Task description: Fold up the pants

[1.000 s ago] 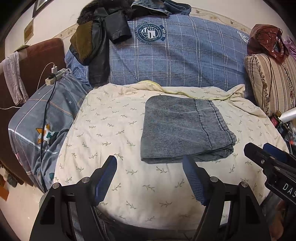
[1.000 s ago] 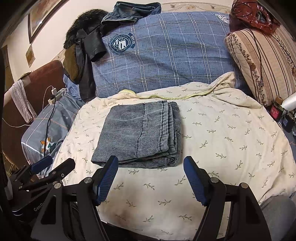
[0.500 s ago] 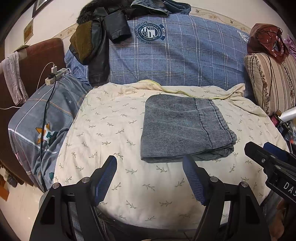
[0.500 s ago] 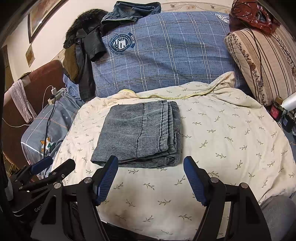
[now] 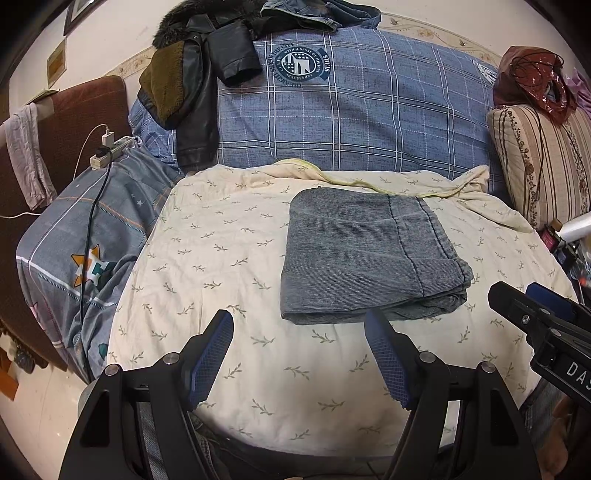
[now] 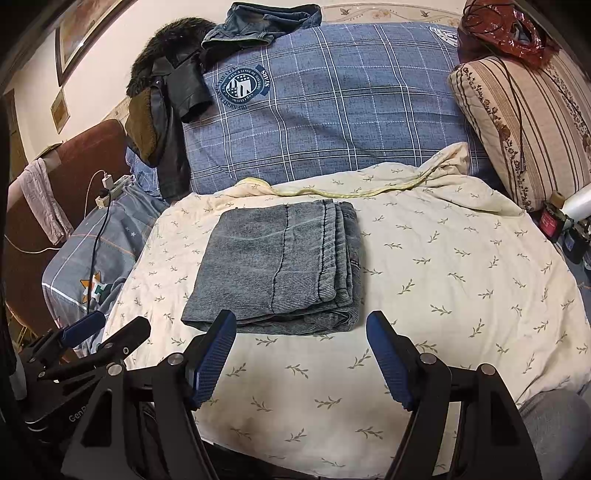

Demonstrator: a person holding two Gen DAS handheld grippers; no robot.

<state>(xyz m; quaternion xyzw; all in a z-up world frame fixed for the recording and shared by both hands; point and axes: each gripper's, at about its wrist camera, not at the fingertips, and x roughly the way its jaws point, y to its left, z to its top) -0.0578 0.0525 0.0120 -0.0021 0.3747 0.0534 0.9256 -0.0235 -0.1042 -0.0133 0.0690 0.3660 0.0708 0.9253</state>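
The grey denim pants (image 5: pixel 365 254) lie folded into a flat rectangle on the cream leaf-print cover (image 5: pixel 229 258); they also show in the right wrist view (image 6: pixel 280 262). My left gripper (image 5: pixel 299 332) is open and empty, held just short of the fold's near edge. My right gripper (image 6: pixel 301 332) is open and empty, also just short of the near edge. The right gripper shows at the right edge of the left wrist view (image 5: pixel 532 306). The left gripper shows at the lower left of the right wrist view (image 6: pixel 103 332).
A blue plaid duvet (image 5: pixel 351 114) rises behind the cover, with a black jacket (image 5: pixel 192 96) and jeans (image 6: pixel 262 22) on it. A striped pillow (image 6: pixel 524 122) stands at the right. A power strip with cables (image 5: pixel 107 151) lies on the left bedding.
Both grippers have drifted very slightly; the pants have not moved and both grippers stay open.
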